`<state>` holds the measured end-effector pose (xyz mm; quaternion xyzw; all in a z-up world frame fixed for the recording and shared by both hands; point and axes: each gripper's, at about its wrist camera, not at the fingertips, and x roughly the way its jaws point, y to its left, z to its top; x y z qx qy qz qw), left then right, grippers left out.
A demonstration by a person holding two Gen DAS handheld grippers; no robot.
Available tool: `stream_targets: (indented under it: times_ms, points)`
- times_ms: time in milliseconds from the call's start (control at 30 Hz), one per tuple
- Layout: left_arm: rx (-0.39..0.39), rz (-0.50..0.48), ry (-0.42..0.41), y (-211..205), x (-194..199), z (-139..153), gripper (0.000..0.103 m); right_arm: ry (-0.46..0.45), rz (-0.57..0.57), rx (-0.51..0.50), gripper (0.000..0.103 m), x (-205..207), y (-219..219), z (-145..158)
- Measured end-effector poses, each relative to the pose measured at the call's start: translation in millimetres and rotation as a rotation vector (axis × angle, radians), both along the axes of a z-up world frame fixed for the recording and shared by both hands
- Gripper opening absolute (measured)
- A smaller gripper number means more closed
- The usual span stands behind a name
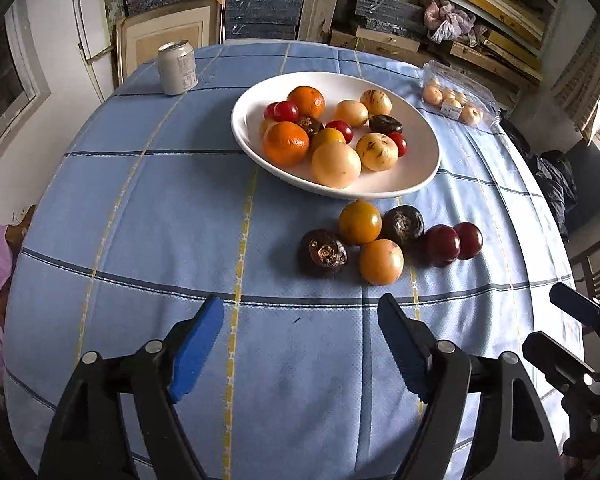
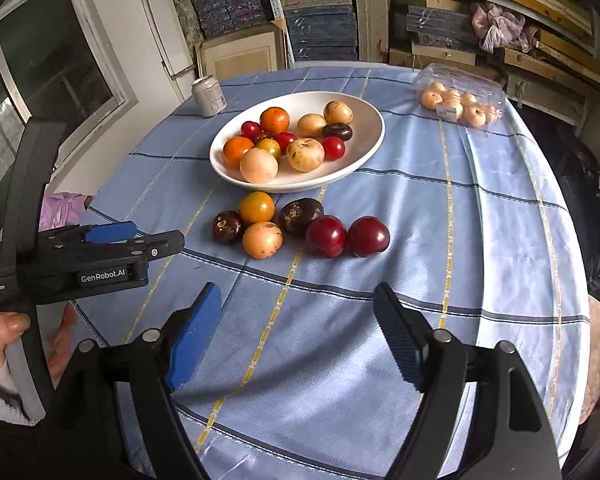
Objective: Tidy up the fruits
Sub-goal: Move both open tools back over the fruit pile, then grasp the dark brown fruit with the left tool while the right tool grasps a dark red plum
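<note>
A white oval bowl [image 1: 416,184] [image 2: 364,120] holds several fruits: oranges, red plums, pale yellow and dark brown ones. In front of it on the blue checked cloth lies a loose cluster: two dark brown fruits [image 1: 322,253] [image 2: 300,215], two yellow-orange fruits [image 1: 359,222] [image 2: 262,240] and two red plums [image 1: 442,245] [image 2: 326,237]. My left gripper [image 1: 300,328] is open and empty, short of the cluster. My right gripper [image 2: 298,316] is open and empty, below the plums. The left gripper also shows in the right wrist view [image 2: 132,240].
A silver drink can [image 1: 177,67] [image 2: 209,95] stands at the far left of the round table. A clear plastic box of pale fruits [image 1: 458,96] [image 2: 460,100] lies at the far right. Shelves of boards stand behind the table.
</note>
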<state>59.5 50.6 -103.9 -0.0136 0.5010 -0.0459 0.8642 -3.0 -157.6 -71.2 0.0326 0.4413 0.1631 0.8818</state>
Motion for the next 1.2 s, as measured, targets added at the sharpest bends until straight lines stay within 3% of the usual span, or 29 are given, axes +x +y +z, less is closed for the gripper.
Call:
stream_targets:
  times_ms: [433, 867, 1067, 1200]
  points:
    - [0.001, -0.003, 0.016, 0, 2, -5, 0.080, 0.011, 0.003, -0.010, 0.077, 3, 1, -1]
    - [-0.038, -0.037, 0.091, 2, 29, -42, 0.078, 0.080, -0.029, 0.013, 0.077, 25, -12, -26]
    - [-0.046, -0.022, 0.093, 5, 56, -53, 0.062, 0.100, -0.034, 0.014, 0.078, 31, -15, -34]
    - [-0.050, -0.052, 0.093, -3, 65, -57, 0.062, 0.107, -0.047, 0.017, 0.078, 34, -19, -36]
